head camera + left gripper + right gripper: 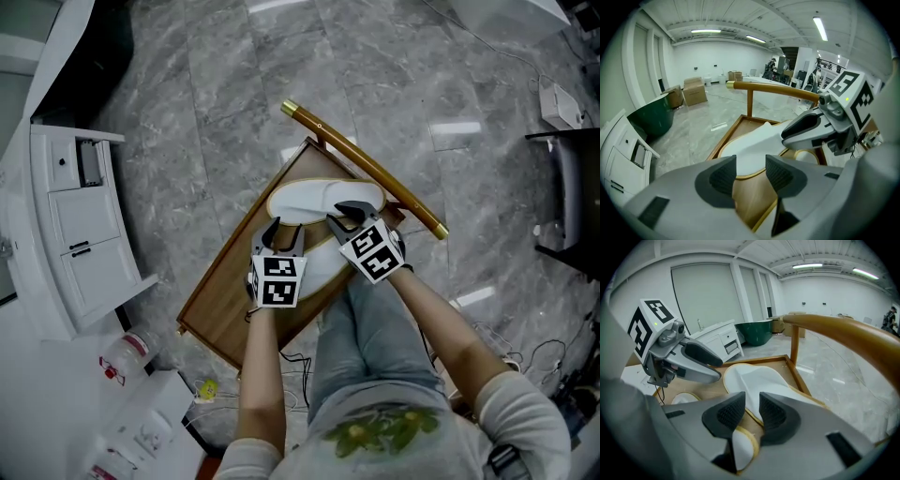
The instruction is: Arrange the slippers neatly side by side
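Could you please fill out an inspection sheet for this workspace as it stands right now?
Surface: wooden tray with a rail handle, standing on a grey marble floor.
Job's things: two white slippers; the far slipper lies across the tray, the near slipper is partly under the grippers.
Clutter: small containers on the floor beside the tray.
Grippers: left gripper open over bare wood; right gripper has its jaws narrowly apart over the near slipper's rim, no grip seen.
Cables: black cable by the tray; more cables at the right.
Surroundings: white cabinet, cardboard boxes, green tub.
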`<state>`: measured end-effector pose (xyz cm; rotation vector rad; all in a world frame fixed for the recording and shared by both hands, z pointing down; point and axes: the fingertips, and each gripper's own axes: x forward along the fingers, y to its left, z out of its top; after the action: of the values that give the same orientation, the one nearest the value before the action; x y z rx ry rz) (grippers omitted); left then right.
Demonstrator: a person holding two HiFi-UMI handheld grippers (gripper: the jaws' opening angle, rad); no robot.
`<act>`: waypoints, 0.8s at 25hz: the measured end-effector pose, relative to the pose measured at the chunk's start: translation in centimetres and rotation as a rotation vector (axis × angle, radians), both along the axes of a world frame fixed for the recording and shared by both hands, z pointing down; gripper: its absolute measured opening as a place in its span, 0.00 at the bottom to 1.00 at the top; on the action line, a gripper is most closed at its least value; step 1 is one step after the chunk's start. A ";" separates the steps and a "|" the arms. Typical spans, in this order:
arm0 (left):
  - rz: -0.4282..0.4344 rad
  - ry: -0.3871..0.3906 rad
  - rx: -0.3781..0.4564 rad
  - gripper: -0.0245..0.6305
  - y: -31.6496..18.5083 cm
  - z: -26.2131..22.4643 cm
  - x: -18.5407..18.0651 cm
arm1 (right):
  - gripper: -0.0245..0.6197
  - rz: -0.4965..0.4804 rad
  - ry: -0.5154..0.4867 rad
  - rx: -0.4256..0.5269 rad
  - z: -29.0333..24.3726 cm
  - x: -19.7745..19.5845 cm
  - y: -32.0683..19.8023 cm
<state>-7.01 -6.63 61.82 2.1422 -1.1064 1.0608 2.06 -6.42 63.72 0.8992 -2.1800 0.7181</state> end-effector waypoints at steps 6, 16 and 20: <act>-0.009 -0.011 -0.033 0.35 -0.1 1.6 -0.4 | 0.16 -0.011 0.008 -0.010 0.7 -0.2 0.0; -0.033 -0.039 -0.073 0.34 0.1 3.4 -0.9 | 0.07 -0.005 0.013 -0.005 0.9 -0.4 0.0; -0.065 -0.059 -0.072 0.29 -0.2 4.1 -1.7 | 0.07 -0.005 0.009 -0.016 0.8 -0.6 0.3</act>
<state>-8.71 -6.85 65.91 2.0173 -1.1394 1.1229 1.47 -6.14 64.55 0.8865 -2.1646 0.7270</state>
